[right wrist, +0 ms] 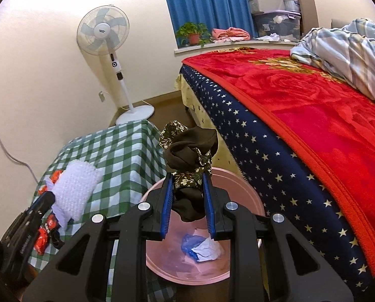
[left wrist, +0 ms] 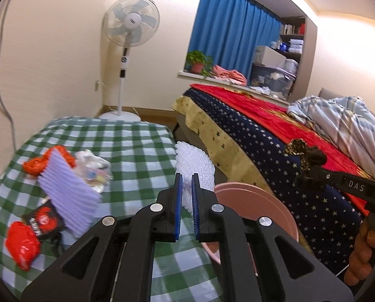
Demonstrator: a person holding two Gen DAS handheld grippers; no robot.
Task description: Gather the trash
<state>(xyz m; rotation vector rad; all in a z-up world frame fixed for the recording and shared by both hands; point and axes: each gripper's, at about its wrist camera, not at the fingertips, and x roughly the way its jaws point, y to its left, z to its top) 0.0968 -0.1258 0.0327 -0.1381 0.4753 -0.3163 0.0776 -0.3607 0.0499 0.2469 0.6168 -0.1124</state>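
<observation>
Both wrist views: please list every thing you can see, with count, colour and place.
bubble wrap: 1, white, in left gripper
cloth bundle: 1, dark brown, floral, in right gripper, above the bin
bin: 1, pink, between table and bed
crumpled trash: blue and white, inside bin
table: 1, green checked cloth
wrappers: several, red, on table
corrugated sheet: 1, lilac, on table
fan: 1, white, by wall
bed: 1, red blanket
left gripper: shut
right gripper: shut
</observation>
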